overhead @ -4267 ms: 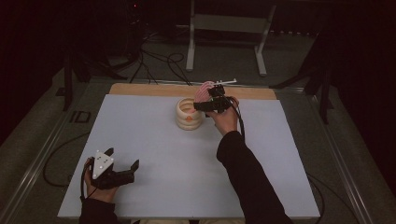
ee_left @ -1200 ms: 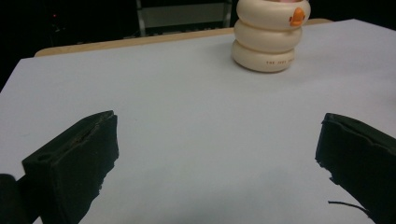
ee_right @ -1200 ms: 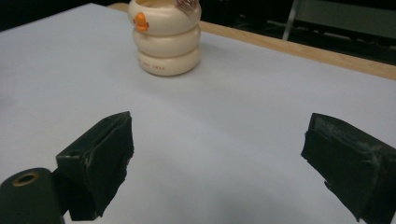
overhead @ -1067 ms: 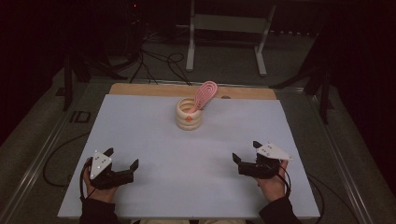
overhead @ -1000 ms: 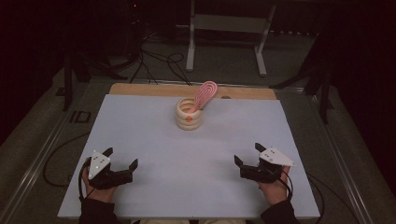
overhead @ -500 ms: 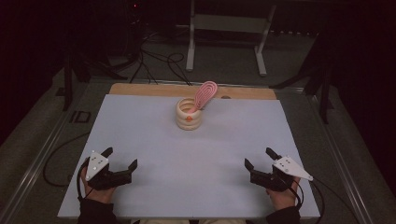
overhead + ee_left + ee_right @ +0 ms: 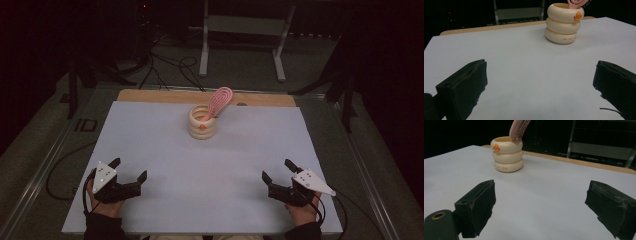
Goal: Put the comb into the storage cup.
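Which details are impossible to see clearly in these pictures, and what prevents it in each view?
- Lower part of the pink brush: hidden inside the cream holder, in all three views.
- Brush top: cut off by the upper edge in both gripper views.
- Small print on the holder: too small to read in the left gripper view.
- Room behind the table: too dark in the high view.

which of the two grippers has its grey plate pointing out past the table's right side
The right gripper, at the near right corner: its grey plate tapers to a tip aimed outward right. The left gripper carries its plate above the hand, well inside the table.
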Demonstrator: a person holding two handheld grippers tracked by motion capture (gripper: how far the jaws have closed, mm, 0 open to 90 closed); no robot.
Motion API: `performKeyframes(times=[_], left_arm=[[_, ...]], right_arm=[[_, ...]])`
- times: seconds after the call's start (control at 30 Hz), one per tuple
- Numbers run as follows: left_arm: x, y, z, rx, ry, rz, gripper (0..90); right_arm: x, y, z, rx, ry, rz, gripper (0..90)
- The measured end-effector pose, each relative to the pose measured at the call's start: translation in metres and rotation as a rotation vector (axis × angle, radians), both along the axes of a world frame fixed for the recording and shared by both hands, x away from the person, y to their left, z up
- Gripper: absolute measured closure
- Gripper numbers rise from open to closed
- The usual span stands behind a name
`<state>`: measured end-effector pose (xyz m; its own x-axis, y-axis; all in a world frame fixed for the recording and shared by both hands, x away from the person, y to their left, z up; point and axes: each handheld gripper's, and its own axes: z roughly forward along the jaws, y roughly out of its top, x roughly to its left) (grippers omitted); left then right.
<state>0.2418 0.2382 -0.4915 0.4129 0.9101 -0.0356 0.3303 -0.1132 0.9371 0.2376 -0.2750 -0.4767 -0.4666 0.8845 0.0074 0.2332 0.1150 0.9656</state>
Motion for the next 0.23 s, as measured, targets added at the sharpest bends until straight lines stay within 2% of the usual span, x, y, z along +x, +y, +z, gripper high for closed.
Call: performKeyframes(times=[0.23], left_arm=[[0.0000,0.0015,0.0000,-0.002,0.000,0.009,0.2]], right_arm=[[-0.0002,0.0025,-0.0012,-0.020,-0.003,-0.001,8.8]])
